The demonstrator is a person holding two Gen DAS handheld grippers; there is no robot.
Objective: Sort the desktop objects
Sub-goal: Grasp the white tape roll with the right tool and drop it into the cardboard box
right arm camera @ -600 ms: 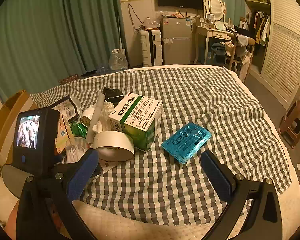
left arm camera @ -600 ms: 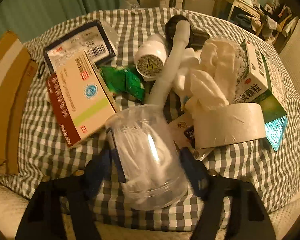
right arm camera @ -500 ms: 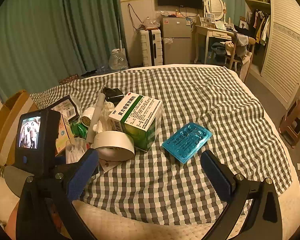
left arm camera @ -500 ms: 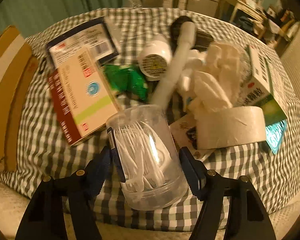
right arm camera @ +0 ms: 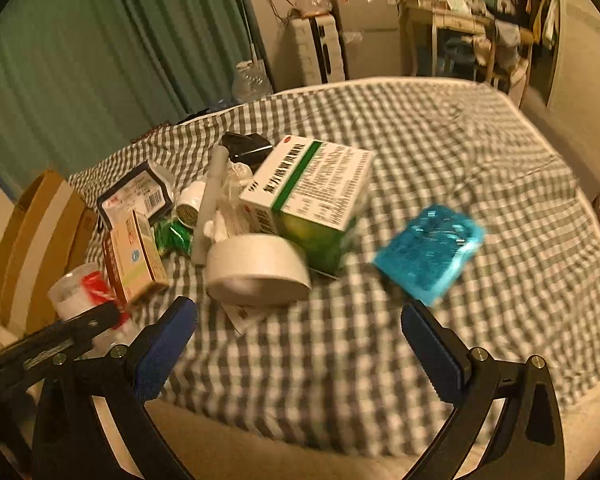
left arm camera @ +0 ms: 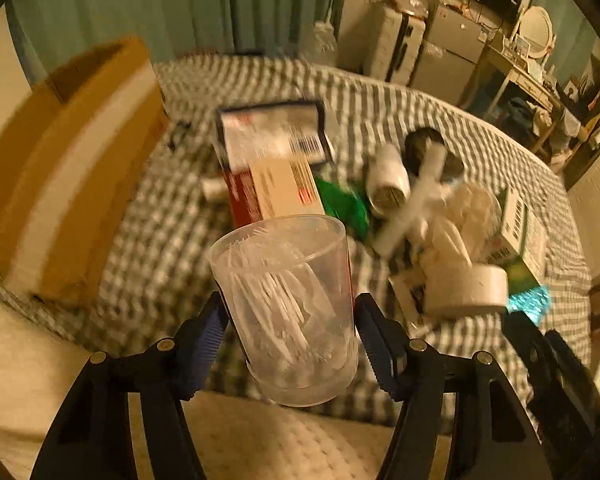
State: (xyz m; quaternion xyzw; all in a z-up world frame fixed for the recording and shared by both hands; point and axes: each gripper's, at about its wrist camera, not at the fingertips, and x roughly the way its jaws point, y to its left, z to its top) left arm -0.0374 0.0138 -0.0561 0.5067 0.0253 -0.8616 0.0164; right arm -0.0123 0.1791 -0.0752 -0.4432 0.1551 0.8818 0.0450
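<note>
The left claw (left arm camera: 288, 320) is clamped on the sides of a clear cup (left arm camera: 288, 304) of white picks, held above the bed (left arm camera: 148, 240). The cup looks light, slick and thin-walled, so a mid-wall grip suits. Since 0.5 s ago it has lifted and turned toward the box (left arm camera: 60, 168). The right claw (right arm camera: 300, 336) gapes wide, empty.

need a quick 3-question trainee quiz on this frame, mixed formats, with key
1. True or false: the left tool is shut on the clear plastic cup of white picks.
2. Multiple choice: the right tool is A) shut on the white tape roll; B) open and holding nothing; C) shut on the blue blister pack.
3. Fill in: in the left wrist view, the open brown cardboard box stands to the ____ of the cup.

Key: 1 true; 2 B; 3 left.
</note>
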